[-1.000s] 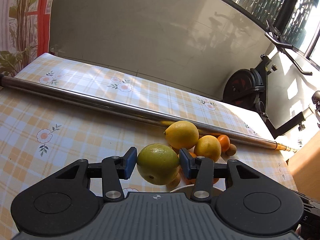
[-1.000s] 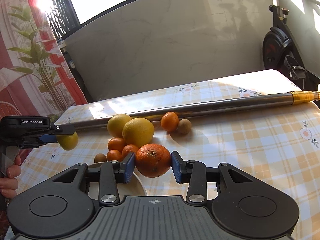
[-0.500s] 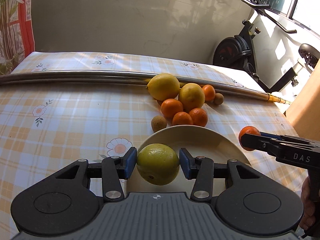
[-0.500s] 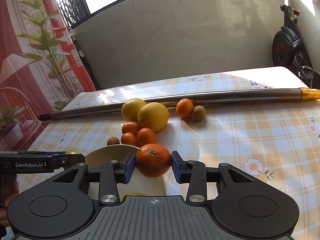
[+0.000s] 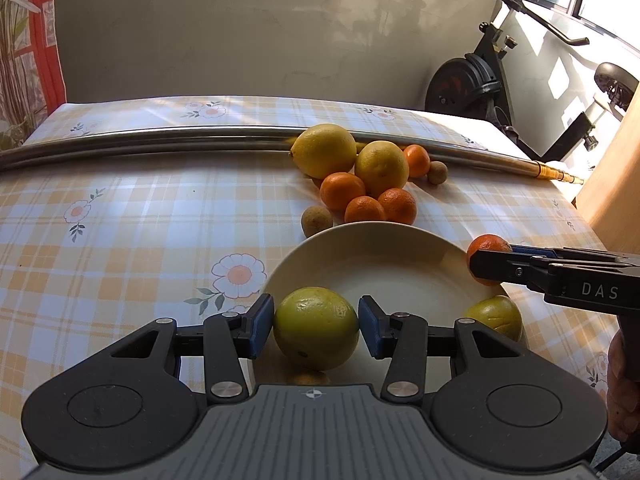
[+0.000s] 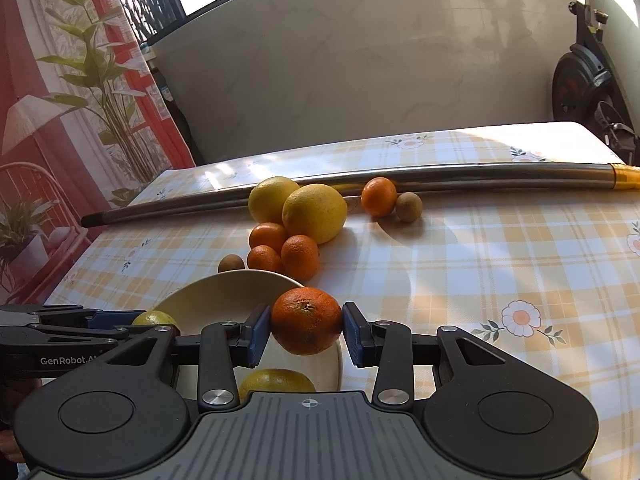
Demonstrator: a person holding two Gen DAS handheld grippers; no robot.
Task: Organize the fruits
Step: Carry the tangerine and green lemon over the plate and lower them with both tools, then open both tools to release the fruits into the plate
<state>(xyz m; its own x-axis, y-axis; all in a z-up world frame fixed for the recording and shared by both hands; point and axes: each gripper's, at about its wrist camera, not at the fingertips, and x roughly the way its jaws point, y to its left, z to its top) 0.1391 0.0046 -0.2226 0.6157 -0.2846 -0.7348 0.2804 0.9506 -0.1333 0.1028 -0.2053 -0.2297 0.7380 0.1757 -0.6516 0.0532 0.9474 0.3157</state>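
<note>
Lowered over the plate (image 5: 360, 240), left tongs (image 5: 316, 330) grip a green lemon (image 5: 316, 328); right tongs (image 6: 306, 330) clamp an orange (image 6: 306, 320).

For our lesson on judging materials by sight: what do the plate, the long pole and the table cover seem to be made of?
Plate: probably glazed ceramic; cream, smooth, soft sheen, though melamine is possible.
Long pole: metal, likely polished steel; mirror-like streaks of light, with a brass-coloured end fitting.
Table cover: looks like vinyl or oilcloth; printed orange check and flowers, a slight gloss, lying flat without cloth folds.
</note>
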